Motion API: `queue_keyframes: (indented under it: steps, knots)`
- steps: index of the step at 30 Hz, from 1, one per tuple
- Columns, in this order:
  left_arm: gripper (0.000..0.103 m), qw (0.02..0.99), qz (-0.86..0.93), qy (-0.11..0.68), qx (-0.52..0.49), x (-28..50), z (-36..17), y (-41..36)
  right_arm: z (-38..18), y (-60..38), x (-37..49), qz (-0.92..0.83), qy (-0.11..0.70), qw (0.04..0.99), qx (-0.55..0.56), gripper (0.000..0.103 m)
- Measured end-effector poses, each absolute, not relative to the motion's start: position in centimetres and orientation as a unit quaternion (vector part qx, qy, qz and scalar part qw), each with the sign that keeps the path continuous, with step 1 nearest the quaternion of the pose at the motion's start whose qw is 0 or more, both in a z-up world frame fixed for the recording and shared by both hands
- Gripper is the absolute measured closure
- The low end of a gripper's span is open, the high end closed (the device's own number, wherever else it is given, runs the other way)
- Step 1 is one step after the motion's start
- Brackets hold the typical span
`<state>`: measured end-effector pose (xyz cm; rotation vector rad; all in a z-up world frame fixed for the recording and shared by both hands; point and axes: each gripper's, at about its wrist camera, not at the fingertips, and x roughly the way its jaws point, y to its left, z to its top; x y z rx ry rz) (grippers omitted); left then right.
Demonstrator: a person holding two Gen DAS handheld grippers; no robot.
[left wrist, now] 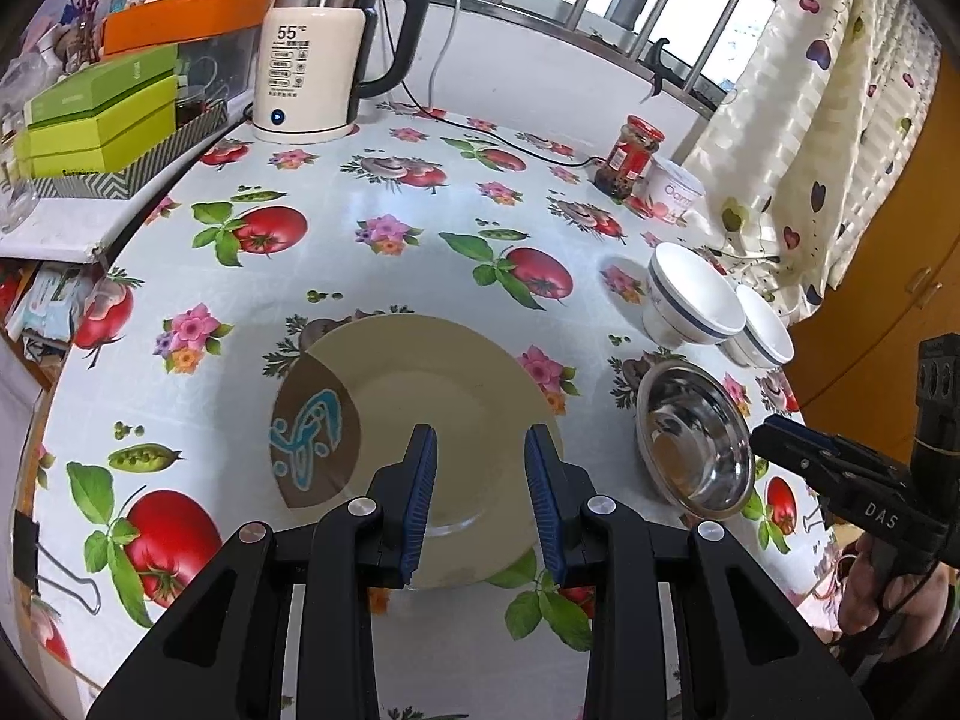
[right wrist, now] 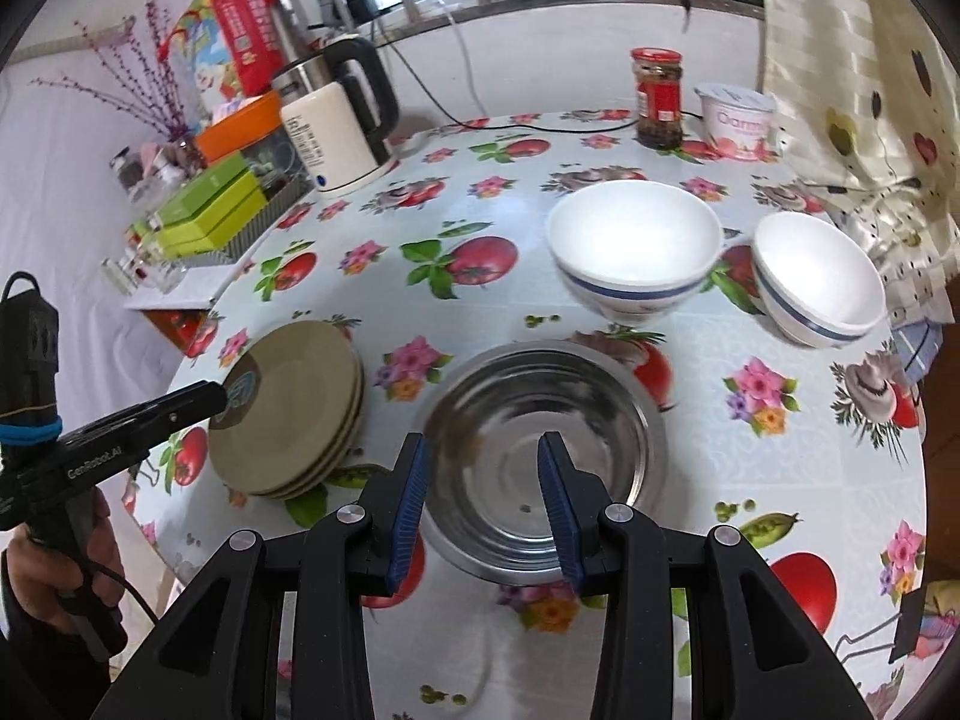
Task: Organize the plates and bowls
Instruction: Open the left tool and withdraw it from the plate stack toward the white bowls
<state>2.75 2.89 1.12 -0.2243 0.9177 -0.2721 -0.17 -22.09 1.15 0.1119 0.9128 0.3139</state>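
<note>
A stack of beige plates (left wrist: 432,396) lies on the flowered tablecloth; it also shows in the right wrist view (right wrist: 294,408) at the left. My left gripper (left wrist: 480,444) is open and empty, just above the top plate's near part. A steel bowl (right wrist: 540,450) sits right of the plates, and in the left wrist view (left wrist: 696,444) too. My right gripper (right wrist: 486,450) is open and empty over the steel bowl's near rim. Two white bowls with blue bands, one larger (right wrist: 636,252) and one smaller (right wrist: 816,276), stand behind it.
A kettle (left wrist: 324,48) stands at the back left beside green boxes (left wrist: 102,114) on a shelf. A sauce jar (right wrist: 659,97) and a yogurt tub (right wrist: 739,120) stand at the back by the curtain. A binder clip (left wrist: 48,564) holds the cloth at the table's left edge.
</note>
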Motion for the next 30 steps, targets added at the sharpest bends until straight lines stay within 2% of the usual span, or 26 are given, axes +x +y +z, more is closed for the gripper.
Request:
queue_keyframes:
  steps: [22,30]
  knots:
    - [0.072,0.879,-0.149,0.45,-0.046,4.2,0.9,-2.3,0.7,-24.6,0.3,0.147,0.436,0.883,0.089,0.066]
    - [0.072,0.886,-0.119,0.447,-0.04,4.7,0.2,-0.8,0.2,-24.6,0.4,0.156,0.443,0.878,0.093,0.062]
